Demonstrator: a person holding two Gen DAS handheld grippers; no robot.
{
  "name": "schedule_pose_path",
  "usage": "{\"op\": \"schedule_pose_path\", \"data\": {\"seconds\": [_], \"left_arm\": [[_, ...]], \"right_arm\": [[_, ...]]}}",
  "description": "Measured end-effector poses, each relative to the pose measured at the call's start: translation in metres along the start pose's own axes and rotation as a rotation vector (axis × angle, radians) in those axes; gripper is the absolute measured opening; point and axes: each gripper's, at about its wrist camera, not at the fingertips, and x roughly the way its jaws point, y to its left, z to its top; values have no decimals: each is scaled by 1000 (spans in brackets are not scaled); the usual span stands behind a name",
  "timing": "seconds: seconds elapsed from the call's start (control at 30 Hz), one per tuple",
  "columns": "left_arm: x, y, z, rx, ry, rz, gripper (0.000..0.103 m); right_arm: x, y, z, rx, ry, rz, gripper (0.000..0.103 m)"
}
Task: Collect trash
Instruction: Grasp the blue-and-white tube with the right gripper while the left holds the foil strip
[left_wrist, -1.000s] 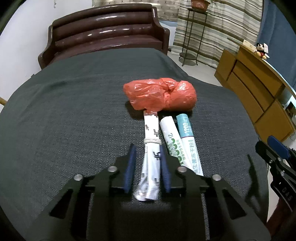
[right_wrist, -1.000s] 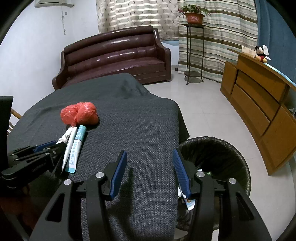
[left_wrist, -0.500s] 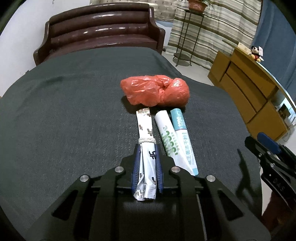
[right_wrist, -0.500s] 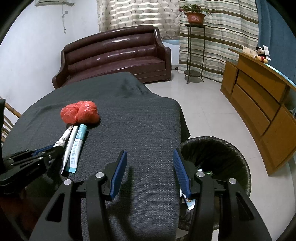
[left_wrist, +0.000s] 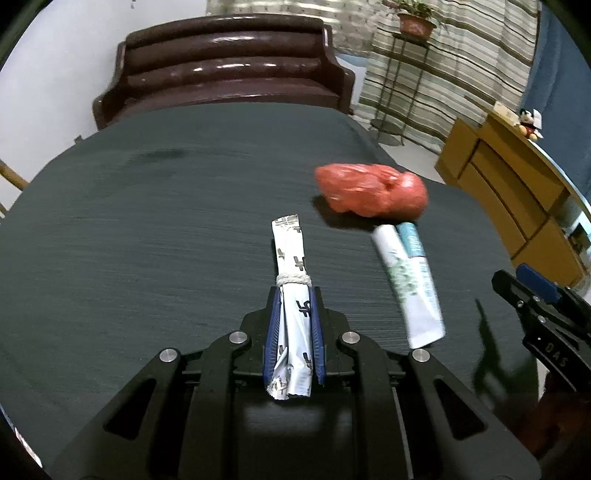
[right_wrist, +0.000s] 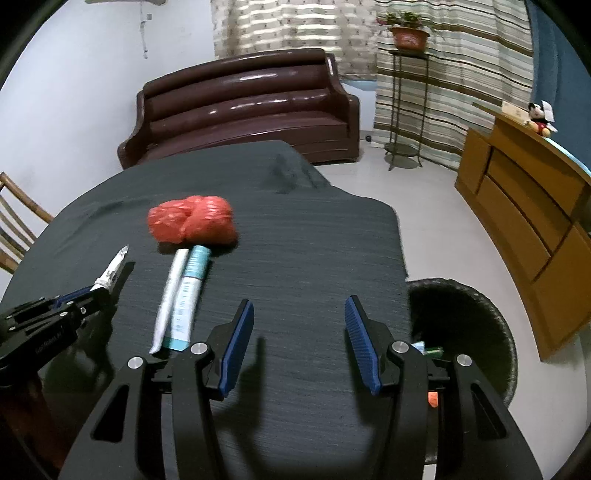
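**Silver wrapper pinched by the left gripper above the dark cloth**

In the left wrist view, the left gripper (left_wrist: 293, 295) is seen at the lower centre, its blue pads pressed onto a silver wrapper (left_wrist: 291, 280) that is tied round with a white string. The wrapper's far end is pointed toward the upper middle of the frame. In the right wrist view the same wrapper (right_wrist: 112, 271) is shown at the left edge, raised clear of the dark tablecloth (right_wrist: 314, 236), with its shadow cast just beside it.

2 tubes are left lying side by side on the cloth: a white tube (right_wrist: 168, 295) and a teal tube (right_wrist: 190, 291), touching each other. Their far ends are found just below a red plastic bag (right_wrist: 194, 219), which is bunched into a ball.

The right gripper (right_wrist: 299, 319) is shown at the lower centre of its own view, with its jaws spread and nothing between them. A black bin (right_wrist: 476, 314) is seen at the lower right of that view, beside the table's edge, with some scraps visible inside.
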Motion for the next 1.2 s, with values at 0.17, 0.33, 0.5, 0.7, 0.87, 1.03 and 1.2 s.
{"op": "schedule_pose_path", "data": {"seconds": [0.17, 0.33, 0.5, 0.7, 0.87, 1.03, 1.2], "left_arm": [[-5, 22, -2, -21, -10, 33, 16], [-8, 44, -3, -49, -12, 52, 16], [-12, 54, -6, -64, -21, 50, 16], [-13, 60, -7, -74, -30, 42, 16], [-15, 62, -9, -86, -30, 35, 16], [-16, 66, -12, -90, -32, 26, 16], [-15, 70, -13, -91, -31, 19, 16]], "right_arm": [[2, 23, 4, -34, -1, 27, 51], [10, 42, 8, -70, 16, 39, 51], [17, 56, 10, -103, 56, 38, 51], [24, 71, 10, -136, 97, 29, 51], [26, 79, 12, -144, 106, 20, 51], [28, 78, 11, -127, 118, -1, 44], [27, 69, 7, -95, 140, -14, 44]]}}
